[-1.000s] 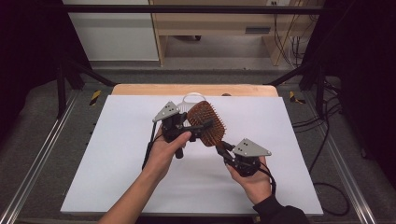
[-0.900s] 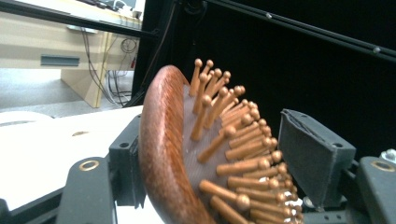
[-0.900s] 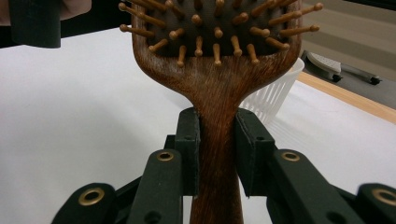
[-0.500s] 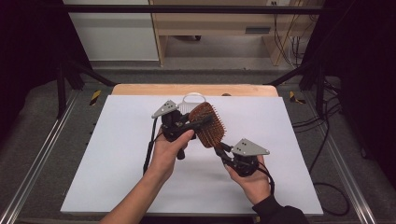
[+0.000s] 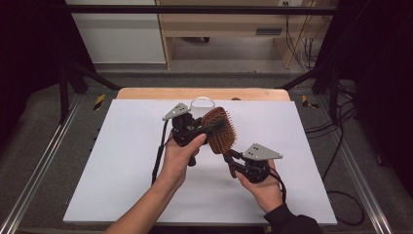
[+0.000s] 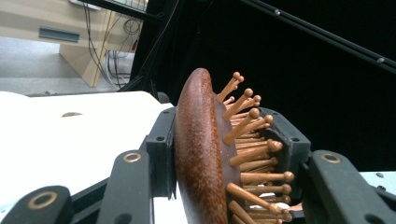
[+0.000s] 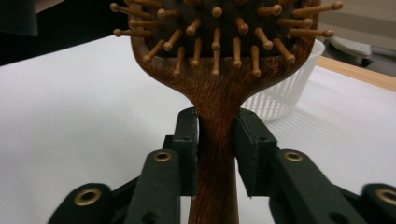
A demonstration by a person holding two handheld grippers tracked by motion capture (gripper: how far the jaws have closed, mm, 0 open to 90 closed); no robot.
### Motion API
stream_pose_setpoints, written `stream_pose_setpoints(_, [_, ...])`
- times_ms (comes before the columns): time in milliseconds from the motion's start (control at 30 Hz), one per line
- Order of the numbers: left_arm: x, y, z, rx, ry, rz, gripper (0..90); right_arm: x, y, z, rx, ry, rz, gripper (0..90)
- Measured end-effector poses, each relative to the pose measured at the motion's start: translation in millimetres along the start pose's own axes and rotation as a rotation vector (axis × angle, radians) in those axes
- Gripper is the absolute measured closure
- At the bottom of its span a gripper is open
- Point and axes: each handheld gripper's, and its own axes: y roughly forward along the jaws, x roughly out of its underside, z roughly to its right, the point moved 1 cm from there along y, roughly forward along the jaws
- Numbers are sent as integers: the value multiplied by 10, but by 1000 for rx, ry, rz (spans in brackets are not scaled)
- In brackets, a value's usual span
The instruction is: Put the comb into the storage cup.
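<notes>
Handover step: left gripper (image 5: 219,127) has just closed onto the hairbrush (image 5: 220,129) head, right gripper (image 5: 230,158) clamped on its handle. Next, probably right lets go.

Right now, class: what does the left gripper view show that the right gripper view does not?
The left gripper view shows the brush edge-on, the left gripper clamped across its head, back on one pad, pins on the other. The right gripper view shows the right gripper shut on the handle, with a white basket behind. Both show the brush's pins and the white table.
</notes>
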Motion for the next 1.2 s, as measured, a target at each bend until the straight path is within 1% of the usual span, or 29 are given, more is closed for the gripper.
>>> stream_pose_setpoints(33, [-10, 1, 4, -13, 16, 1, 521, 0, 2, 5, -11, 2, 3, 651])
stream_pose_setpoints(67, [-18, 1, 5, -22, 28, 5, 521, -1, 5, 10, -6, 2, 6, 566])
stream_pose_setpoints(100, [-27, 4, -1, -26, 33, 8, 522, -1, 6, 20, -2, 3, 5, 511])
stream_pose_setpoints(200, [-51, 8, -15, -35, 34, 13, 521, 21, 10, 66, -2, 28, 6, 386])
stream_pose_setpoints(233, [-51, 8, -15, -35, 34, 13, 522, 21, 10, 66, -2, 28, 6, 386])
stream_pose_setpoints(267, [-61, 11, -15, -44, 40, 14, 522, 28, 11, 78, -1, 33, 4, 367])
stream_pose_setpoints(300, [-77, 13, -13, -52, 53, 17, 521, 38, 3, 93, 7, 33, 5, 317])
stream_pose_setpoints(333, [-77, 13, -13, -52, 53, 17, 522, 39, 1, 100, 8, 36, 9, 291])
stream_pose_setpoints(367, [-88, 10, -11, -58, 62, 21, 522, 39, 1, 100, 8, 36, 9, 291])
stream_pose_setpoints(433, [-111, 3, -11, -69, 72, 32, 521, 42, -23, 113, 2, 41, 39, 238])
stream_pose_setpoints(500, [-117, 4, -11, -71, 74, 35, 521, 45, -26, 116, 2, 42, 41, 226])
stream_pose_setpoints(533, [-127, -2, -20, -76, 78, 35, 521, 46, -28, 126, 17, 47, 51, 216])
stream_pose_setpoints(567, [-127, -2, -20, -76, 78, 35, 521, 44, -27, 130, 18, 44, 53, 205])
stream_pose_setpoints(667, [-132, -9, -30, -80, 77, 40, 521, 47, -24, 130, 19, 40, 48, 178])
stream_pose_setpoints(933, [-138, -20, -17, -76, 94, 51, 521, 59, -16, 129, 2, 42, 35, 126])
stream_pose_setpoints(1133, [-153, -39, -4, -80, 108, 53, 520, 66, -29, 152, 7, 53, 32, 119])
stream_pose_setpoints(1200, [-163, -44, 6, -82, 113, 57, 520, 71, -33, 164, 16, 58, 28, 120])
